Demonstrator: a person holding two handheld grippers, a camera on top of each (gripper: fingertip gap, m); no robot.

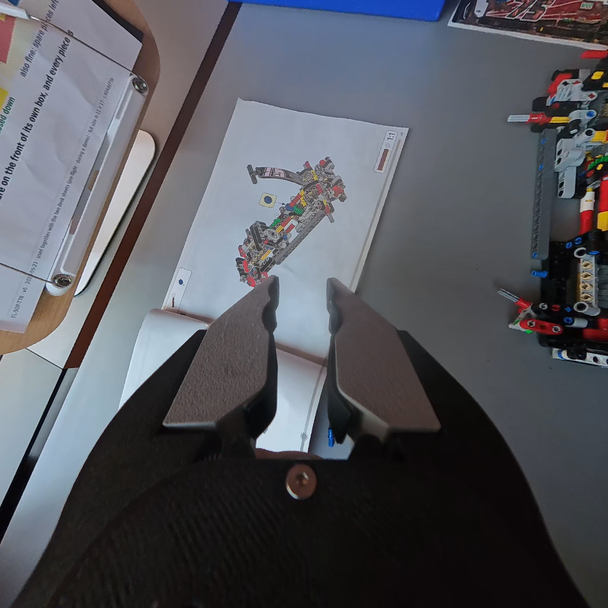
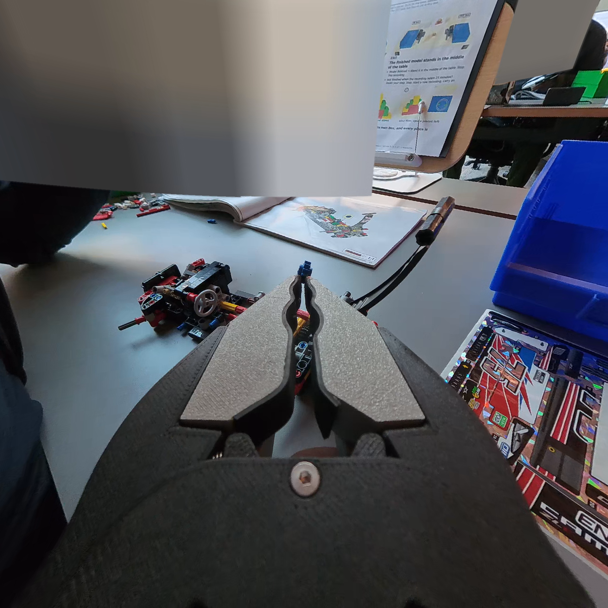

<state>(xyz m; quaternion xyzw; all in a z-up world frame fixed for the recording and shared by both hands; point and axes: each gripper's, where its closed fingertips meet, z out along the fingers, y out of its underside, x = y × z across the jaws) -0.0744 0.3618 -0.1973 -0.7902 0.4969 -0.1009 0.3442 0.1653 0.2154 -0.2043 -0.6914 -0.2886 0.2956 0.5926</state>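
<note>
My left gripper (image 1: 302,283) is open and holds nothing; it hovers over the open instruction booklet (image 1: 355,184), whose page shows a drawing of a brick vehicle. A small blue pin (image 1: 330,437) lies on the table under the right finger's base. My right gripper (image 2: 303,279) is shut on a small blue toothed piece (image 2: 305,268) that sticks out past the fingertips. It is held above the partly built black, red and yellow brick vehicle (image 2: 190,296), which lies on the grey table. The vehicle also shows at the right edge of the left wrist view (image 1: 572,204).
A blue bin (image 2: 559,230) and a glittery sticker sheet (image 2: 543,411) lie to the right. A black strap with a handle (image 2: 434,220) lies by the booklet (image 2: 329,223). Loose bricks (image 2: 131,207) lie far left. A printed sheet on a stand (image 1: 49,148) is beyond the table edge. The left tips stand about 15 cm off the small blue pin (image 1: 330,437).
</note>
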